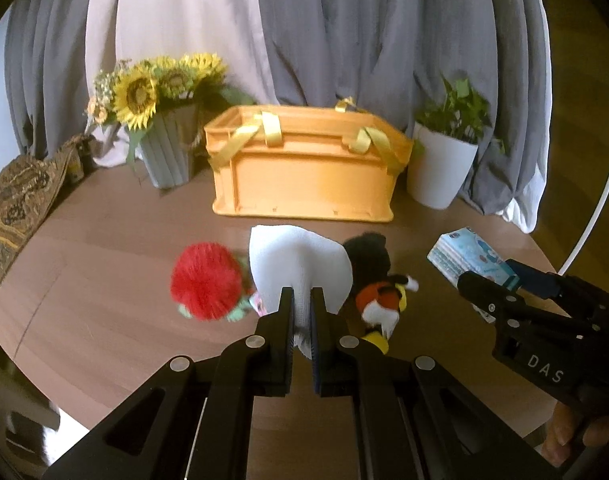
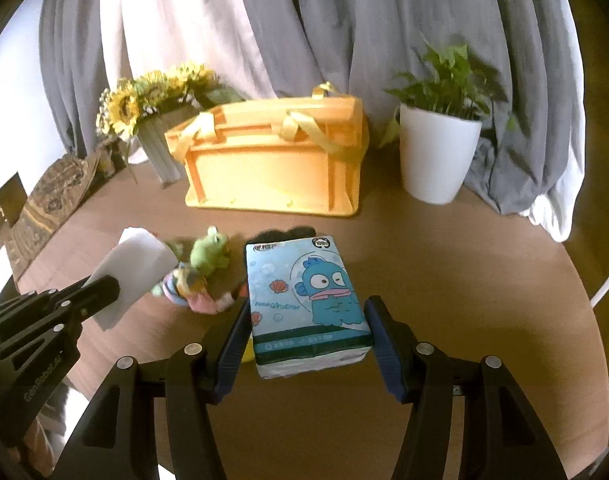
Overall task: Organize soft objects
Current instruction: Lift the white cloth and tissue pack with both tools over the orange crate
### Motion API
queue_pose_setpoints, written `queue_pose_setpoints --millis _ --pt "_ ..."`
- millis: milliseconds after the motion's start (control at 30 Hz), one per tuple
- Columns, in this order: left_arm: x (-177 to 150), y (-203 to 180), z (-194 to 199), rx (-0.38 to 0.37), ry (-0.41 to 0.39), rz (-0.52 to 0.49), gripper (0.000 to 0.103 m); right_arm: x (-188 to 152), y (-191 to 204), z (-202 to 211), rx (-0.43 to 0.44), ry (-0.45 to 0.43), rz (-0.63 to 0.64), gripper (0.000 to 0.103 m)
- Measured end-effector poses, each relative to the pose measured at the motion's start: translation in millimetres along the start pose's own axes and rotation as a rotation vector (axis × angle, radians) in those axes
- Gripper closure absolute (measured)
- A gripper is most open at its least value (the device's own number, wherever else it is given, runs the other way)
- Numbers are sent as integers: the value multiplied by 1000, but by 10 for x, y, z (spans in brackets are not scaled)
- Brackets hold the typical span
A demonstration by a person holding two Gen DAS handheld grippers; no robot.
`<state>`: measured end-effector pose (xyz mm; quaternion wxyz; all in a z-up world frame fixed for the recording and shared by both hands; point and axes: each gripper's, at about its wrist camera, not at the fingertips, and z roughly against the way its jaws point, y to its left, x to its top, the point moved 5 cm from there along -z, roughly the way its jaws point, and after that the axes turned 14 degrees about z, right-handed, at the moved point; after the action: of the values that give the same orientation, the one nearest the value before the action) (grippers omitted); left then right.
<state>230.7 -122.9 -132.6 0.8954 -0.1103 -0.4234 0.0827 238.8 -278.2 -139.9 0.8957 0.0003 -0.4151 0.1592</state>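
My left gripper (image 1: 302, 294) is shut on a white soft cloth (image 1: 300, 264) and holds it above the round wooden table (image 1: 104, 272). The cloth also shows in the right wrist view (image 2: 132, 276). My right gripper (image 2: 308, 310) is shut on a blue tissue pack (image 2: 306, 304) with a cartoon fish, also seen in the left wrist view (image 1: 464, 256). On the table lie a red fluffy toy (image 1: 206, 280), a black and orange plush (image 1: 378, 280), and a green frog plush (image 2: 210, 254). An orange basket (image 1: 304, 164) with yellow handles stands behind them.
A vase of sunflowers (image 1: 160, 120) stands left of the basket. A white potted plant (image 1: 444, 160) stands to its right. A patterned cloth (image 1: 16, 200) lies at the table's left edge. Grey curtains (image 1: 344, 20) hang behind.
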Motion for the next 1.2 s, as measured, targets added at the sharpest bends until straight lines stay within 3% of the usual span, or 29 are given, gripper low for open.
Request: queue_pose_setpoints --millis 667,1200 --pt "805 132 45 -71 -122 -48 94 746 119 85 -69 -143 -31 44" --pt "1367 305 -89 -162 -178 -114 94 1247 250 9 -184 -221 -72 49"
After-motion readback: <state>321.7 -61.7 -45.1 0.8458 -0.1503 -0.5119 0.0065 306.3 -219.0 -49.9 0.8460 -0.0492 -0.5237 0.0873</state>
